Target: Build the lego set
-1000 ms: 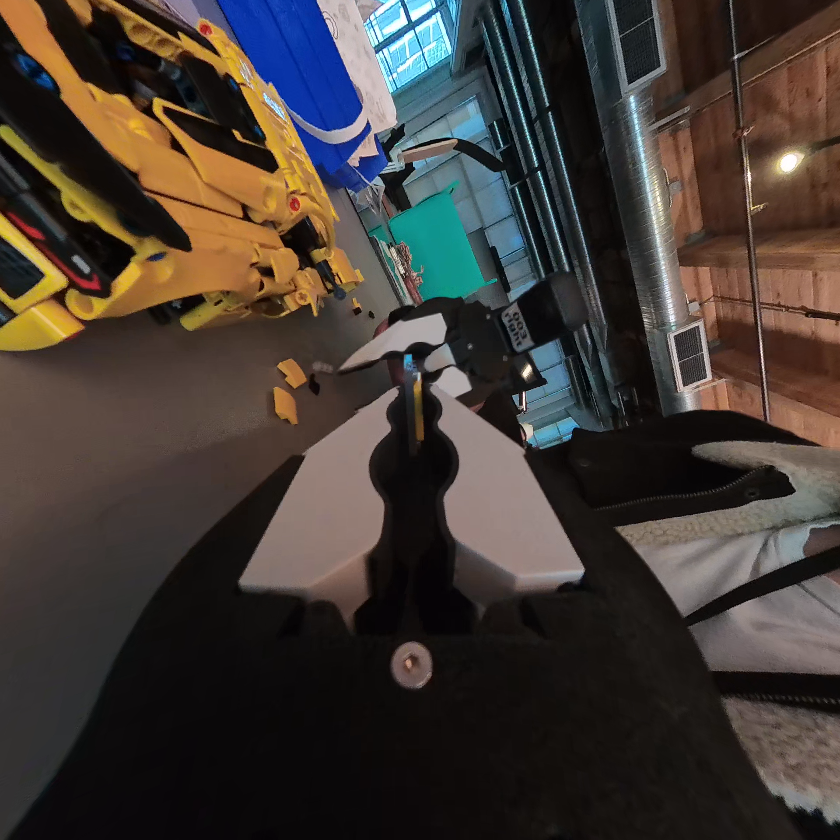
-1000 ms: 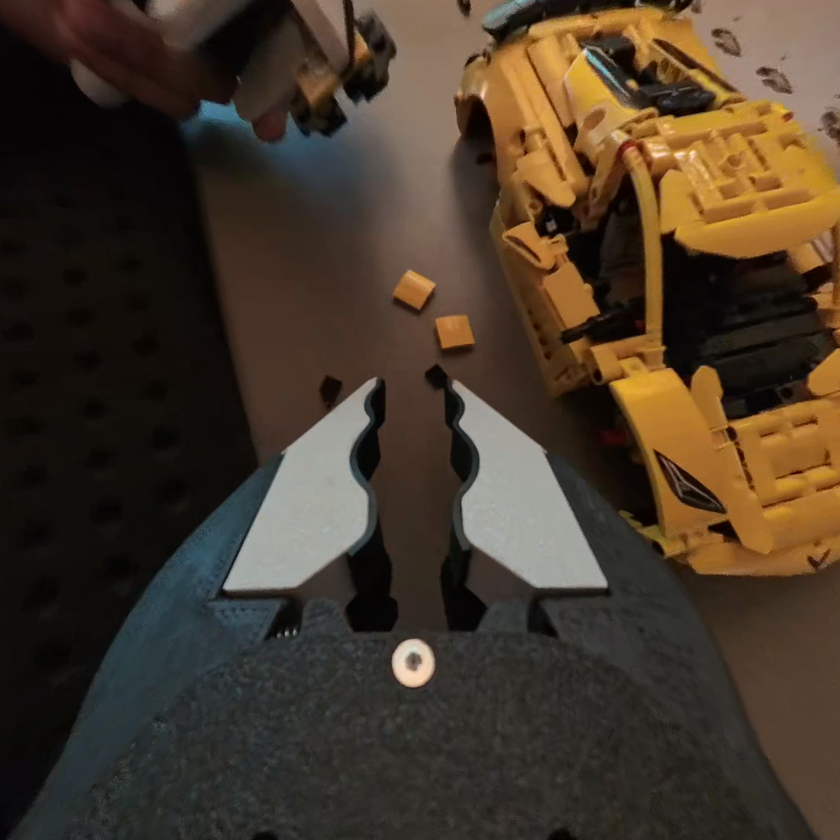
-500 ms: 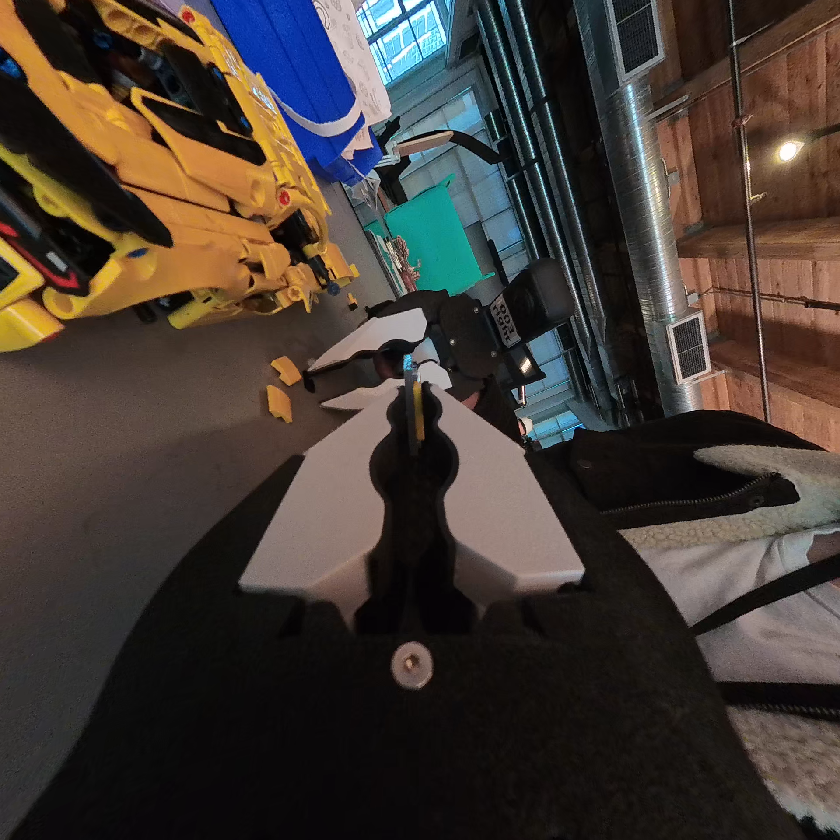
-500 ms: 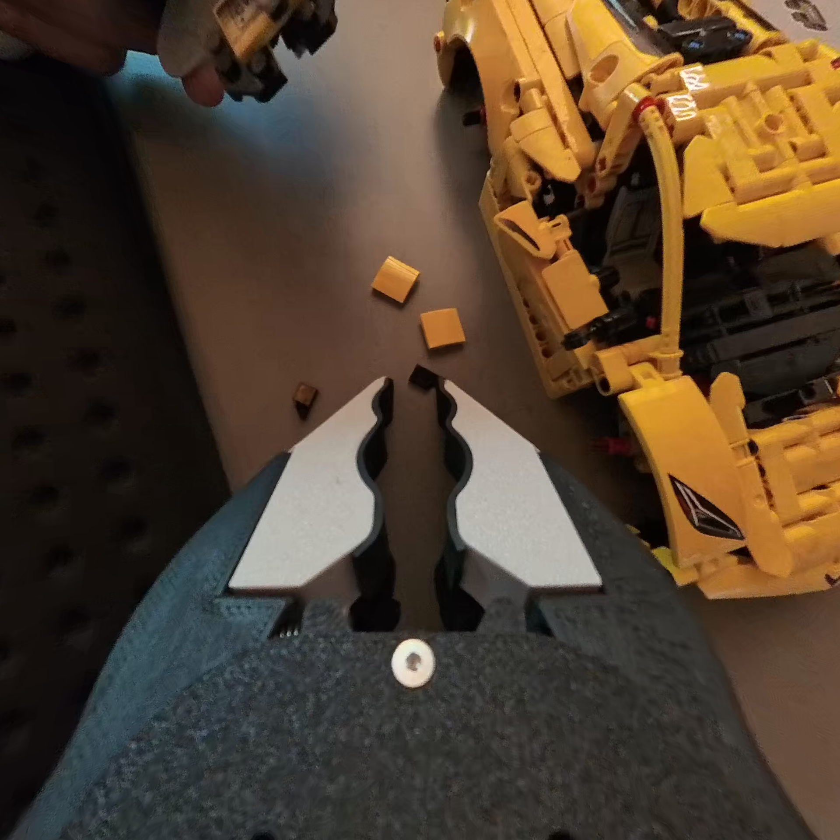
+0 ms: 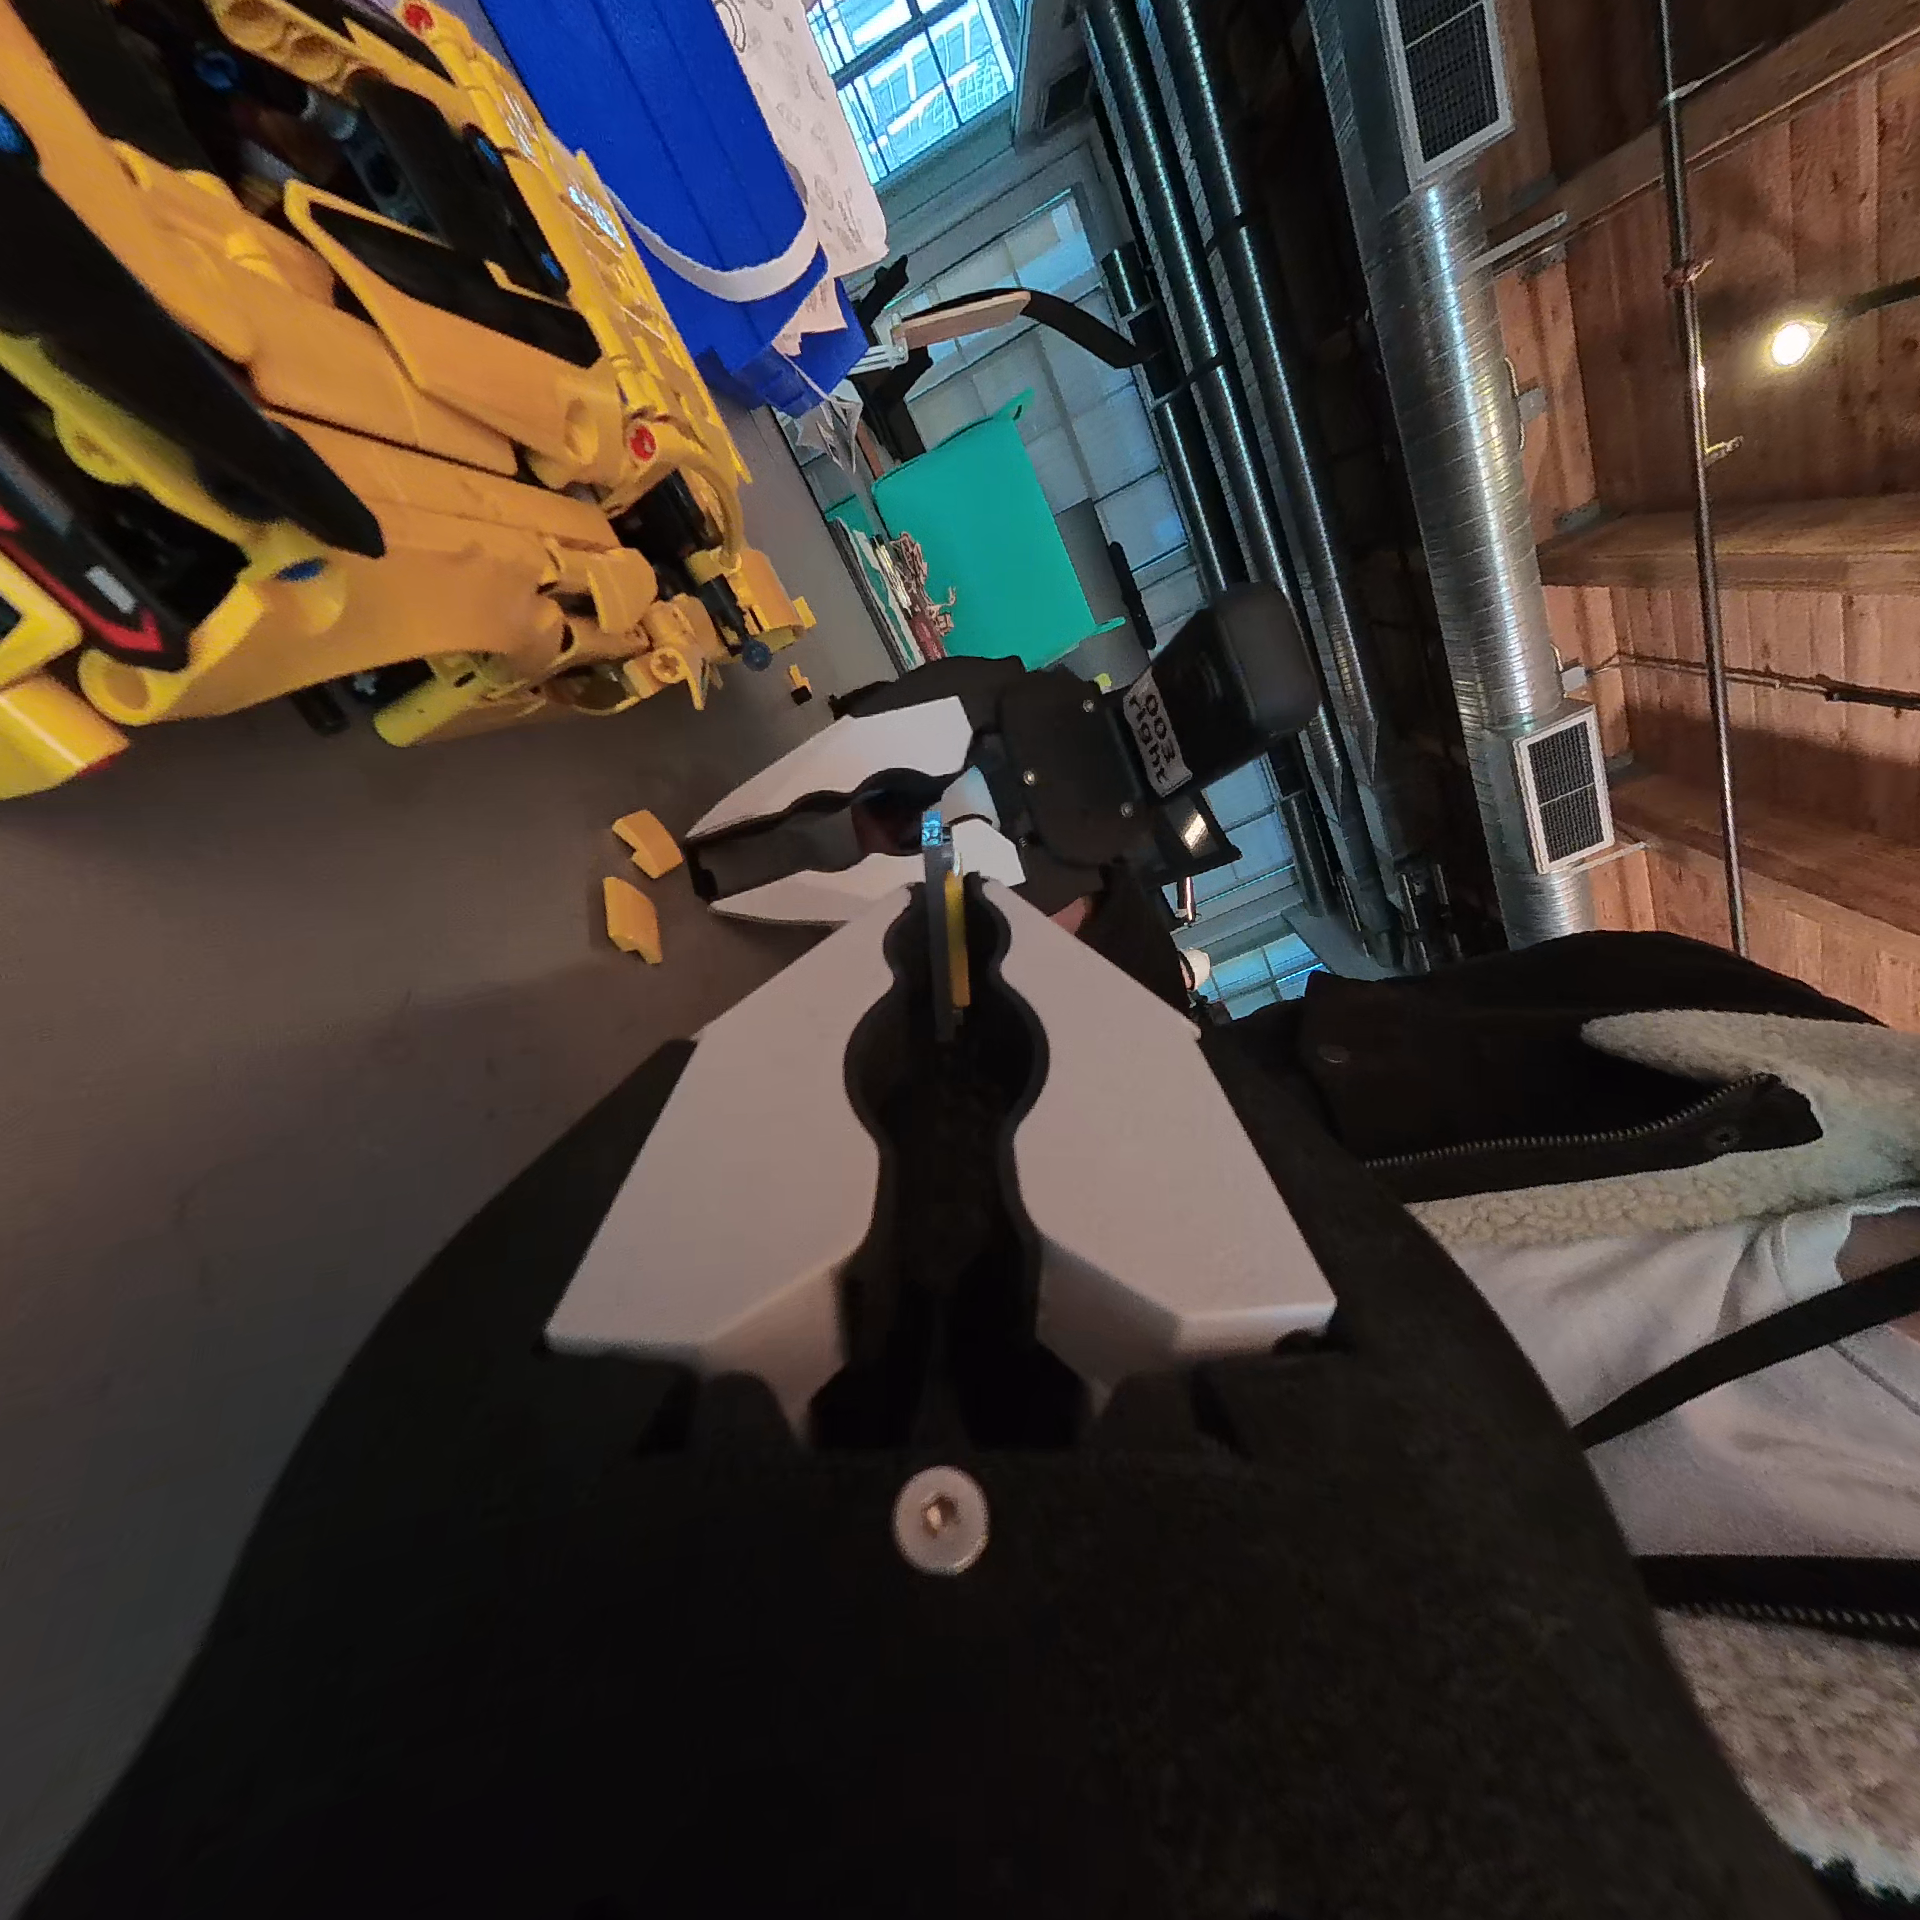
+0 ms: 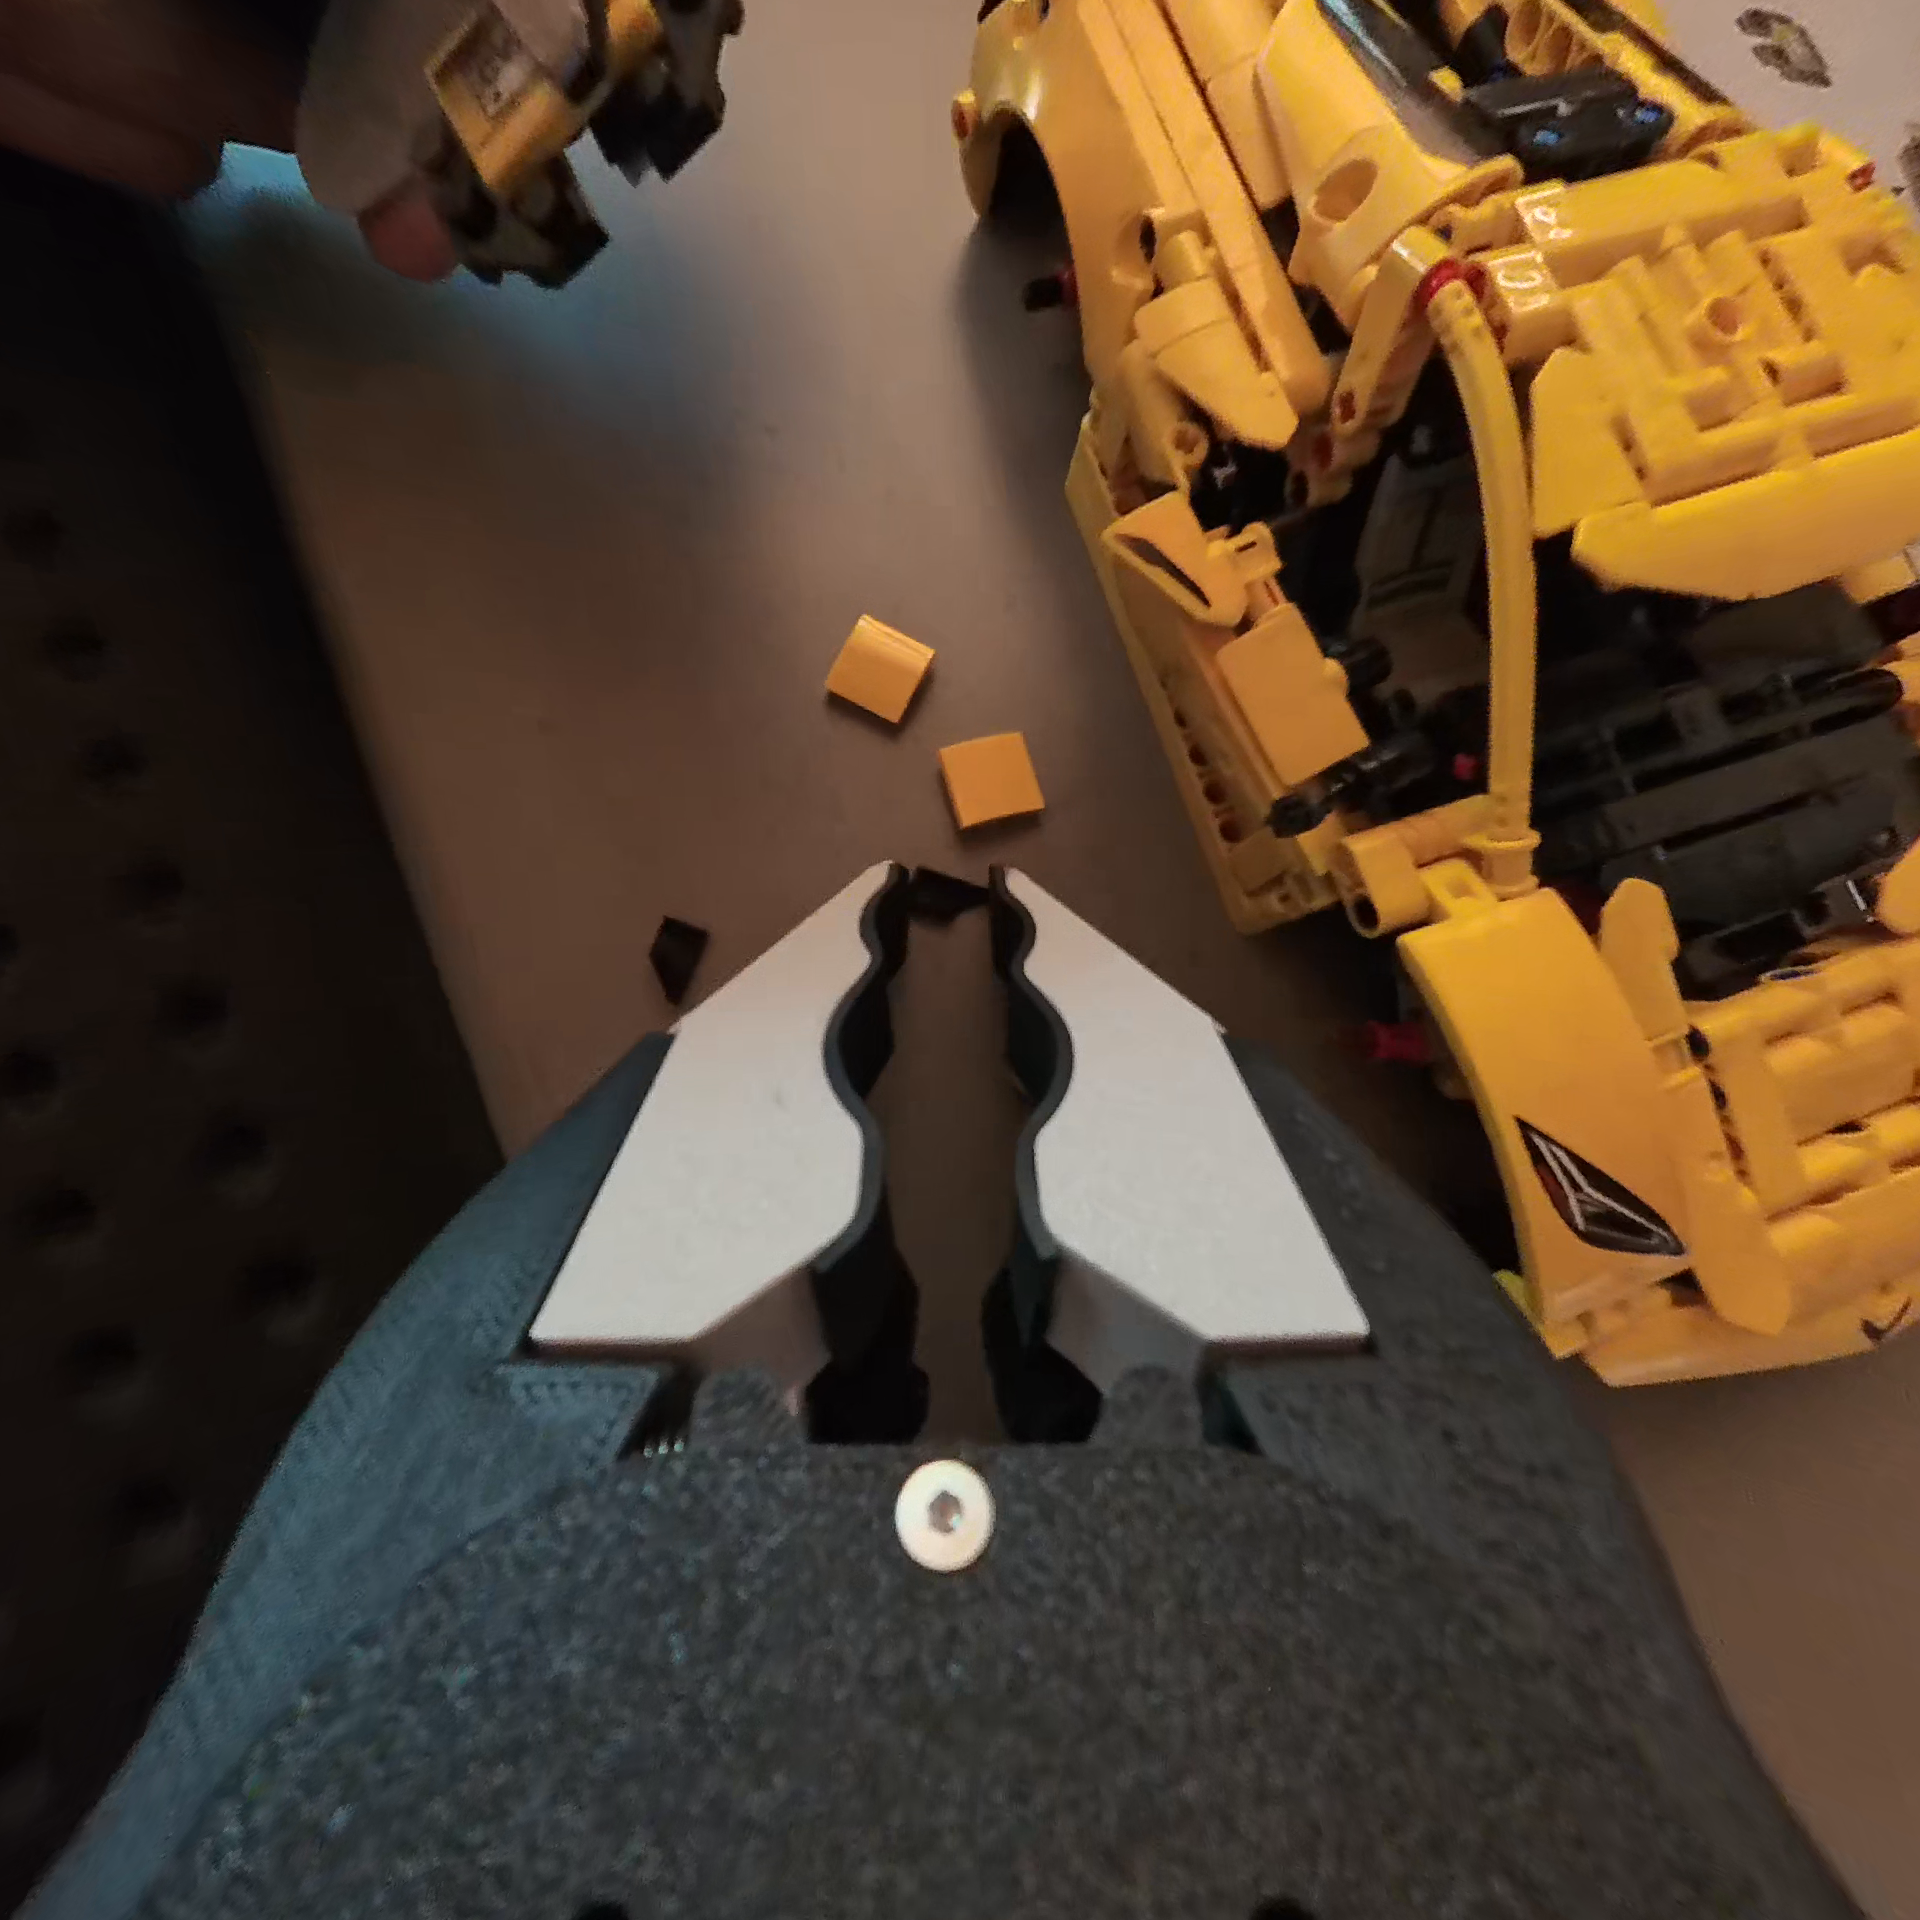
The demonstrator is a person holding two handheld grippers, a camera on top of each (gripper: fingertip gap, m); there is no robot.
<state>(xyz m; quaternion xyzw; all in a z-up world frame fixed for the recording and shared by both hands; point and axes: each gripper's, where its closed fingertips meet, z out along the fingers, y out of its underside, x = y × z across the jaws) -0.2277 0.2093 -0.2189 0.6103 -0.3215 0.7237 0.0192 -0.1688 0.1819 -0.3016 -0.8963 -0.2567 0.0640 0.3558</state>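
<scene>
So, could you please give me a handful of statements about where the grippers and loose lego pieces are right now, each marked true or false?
1. The left gripper is shut on a thin yellow and black piece. True.
2. The right gripper is shut tight with nothing between its fingertips. False: it is open, and a small black piece lies between the tips.
3. Two loose yellow tiles lie on the table between the right gripper and the yellow car. True.
4. The two yellow tiles are stacked on each other. False: they lie side by side, apart.
5. A second small black piece lies beside the right gripper's left finger. True.
</scene>
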